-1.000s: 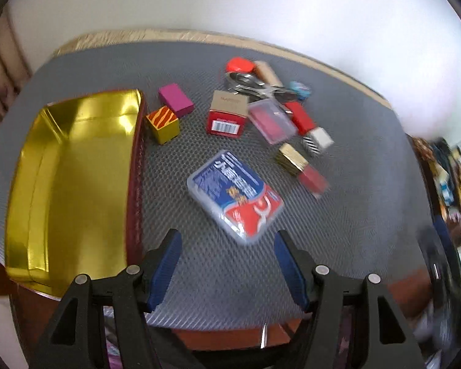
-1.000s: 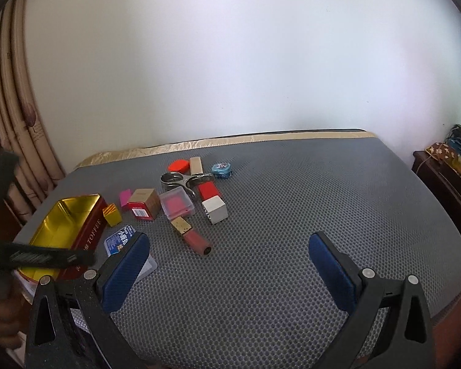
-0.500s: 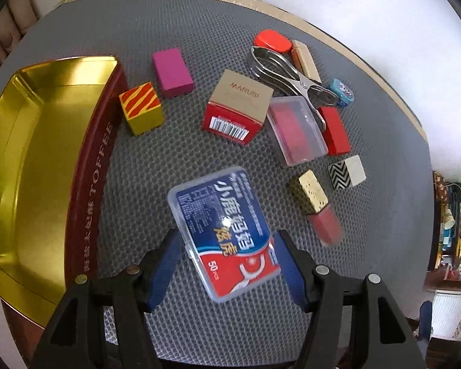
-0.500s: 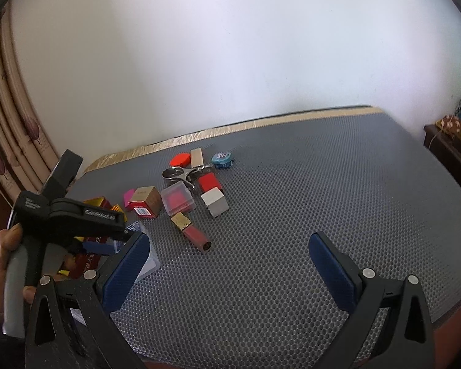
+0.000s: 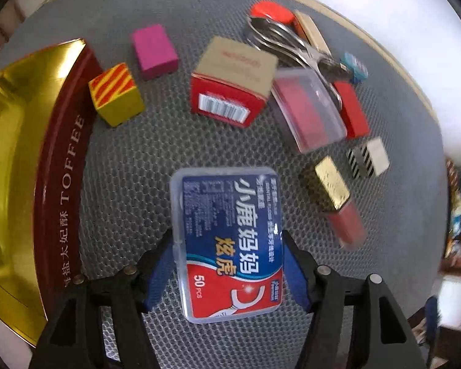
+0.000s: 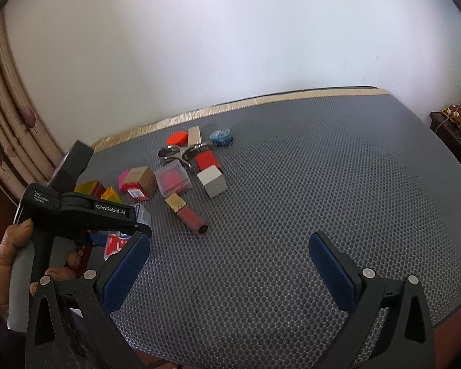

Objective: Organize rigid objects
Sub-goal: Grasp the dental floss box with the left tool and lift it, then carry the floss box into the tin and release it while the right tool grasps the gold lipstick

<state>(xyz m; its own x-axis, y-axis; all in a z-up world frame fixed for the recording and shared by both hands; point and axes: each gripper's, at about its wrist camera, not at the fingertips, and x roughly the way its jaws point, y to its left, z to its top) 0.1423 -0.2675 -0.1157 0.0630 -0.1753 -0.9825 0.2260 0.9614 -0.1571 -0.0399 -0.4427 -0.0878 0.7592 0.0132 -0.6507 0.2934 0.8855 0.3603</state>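
A clear floss-pick box (image 5: 227, 209) with a blue and red label lies flat on the grey mesh mat. My left gripper (image 5: 226, 235) points almost straight down over it. Its jaws are opening, and the box sits between the blue pads (image 5: 159, 264), which flank its long sides closely without visibly pressing. A red and gold toffee tin (image 5: 58, 184) stands open at the left. In the right wrist view, my right gripper (image 6: 227, 240) hangs wide open over bare mat with nothing between its fingers. A hand (image 6: 12, 255) holds the left gripper's body there, hiding most of the box.
Beyond the box lie a striped yellow cube (image 5: 116, 93), a pink block (image 5: 153, 52), a red-brown carton (image 5: 233, 83), a clear case (image 5: 307, 110), a gold-capped tube (image 5: 335, 196), a black-and-white block (image 5: 368, 156) and metal tongs (image 5: 285, 40). Dark furniture (image 6: 451, 135) stands past the mat's right edge.
My left gripper came down and closer until the floss box lay between its fingers. The hand with that gripper entered the right wrist view, which tipped down slightly.
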